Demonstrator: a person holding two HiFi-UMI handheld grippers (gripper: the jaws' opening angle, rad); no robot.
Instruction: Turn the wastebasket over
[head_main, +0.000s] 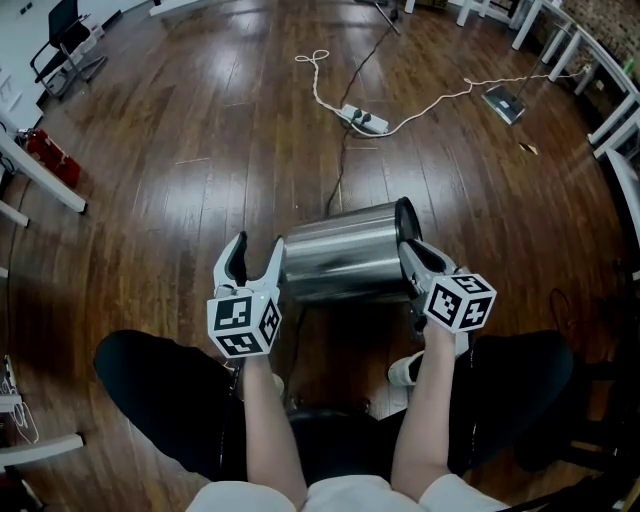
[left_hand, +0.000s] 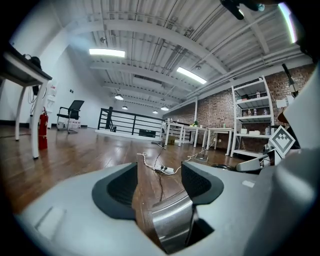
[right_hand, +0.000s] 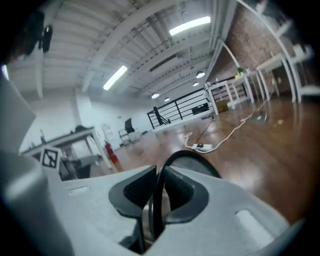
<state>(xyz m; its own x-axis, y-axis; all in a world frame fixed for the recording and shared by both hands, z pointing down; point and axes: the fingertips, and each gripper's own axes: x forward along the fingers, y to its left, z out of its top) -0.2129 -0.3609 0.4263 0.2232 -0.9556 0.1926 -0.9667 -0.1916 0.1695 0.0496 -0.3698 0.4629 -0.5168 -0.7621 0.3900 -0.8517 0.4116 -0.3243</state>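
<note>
Turning the wastebasket is under way in the head view. The steel can lies on its side between the two grippers, in front of the person's knees and above the wooden floor. Its black-rimmed mouth faces the right gripper and its base faces the left gripper. Whether it touches the floor I cannot tell.

The left gripper view shows the left gripper released. Its jaws stand well apart, and a curved steel edge of the wastebasket sits low between them, near the right-hand pad but not pinched. A power strip lies on the floor far beyond.

The right gripper view shows the right gripper clenched on the thin black rim, which arcs up out of the nearly closed jaws.

By my judgement the can is about halfway round, carried mainly by the rim grip. The next move calls for the left gripper to close on or brace the base. Then both should rotate together until the can stands on its other end, and the rim hold has to stay firm so the smooth steel does not slip.
</note>
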